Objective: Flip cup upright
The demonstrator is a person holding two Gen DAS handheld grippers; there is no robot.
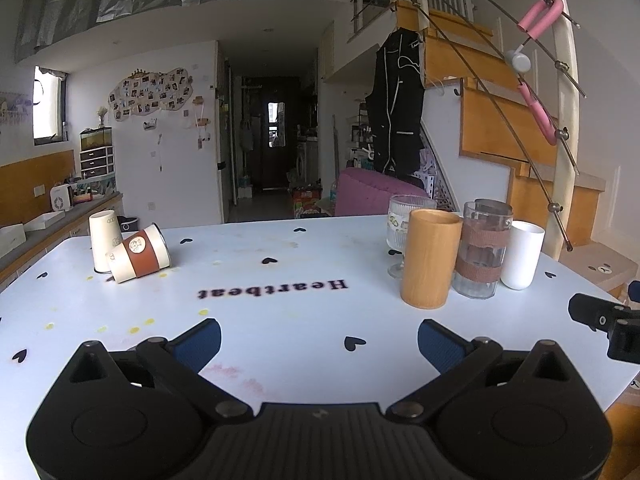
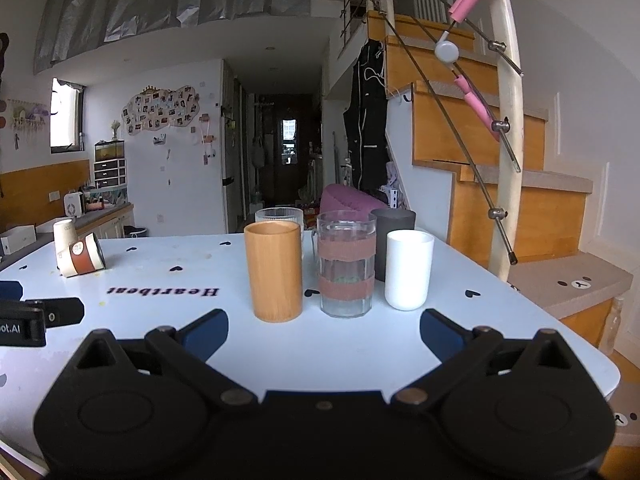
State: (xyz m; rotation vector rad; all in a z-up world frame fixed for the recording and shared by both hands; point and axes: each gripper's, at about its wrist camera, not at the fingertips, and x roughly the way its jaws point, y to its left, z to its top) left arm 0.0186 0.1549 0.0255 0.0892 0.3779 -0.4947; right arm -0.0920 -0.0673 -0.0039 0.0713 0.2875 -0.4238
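A paper cup with a brown sleeve (image 1: 138, 254) lies on its side at the far left of the table, leaning on an upside-down white paper cup (image 1: 103, 240). Both also show small in the right wrist view, the sleeved cup (image 2: 82, 259) in front of the white cup (image 2: 64, 236). My left gripper (image 1: 319, 343) is open and empty, low over the table's near side, well short of the cups. My right gripper (image 2: 324, 330) is open and empty, facing the cluster of upright cups.
Upright on the right of the table (image 1: 280, 320): a wooden cup (image 2: 273, 272), a glass with brown bands (image 2: 346, 264), a white cup (image 2: 408, 274), a dark cup (image 2: 392, 226), a ribbed glass (image 2: 279, 216). A staircase with railing stands beyond the right table edge.
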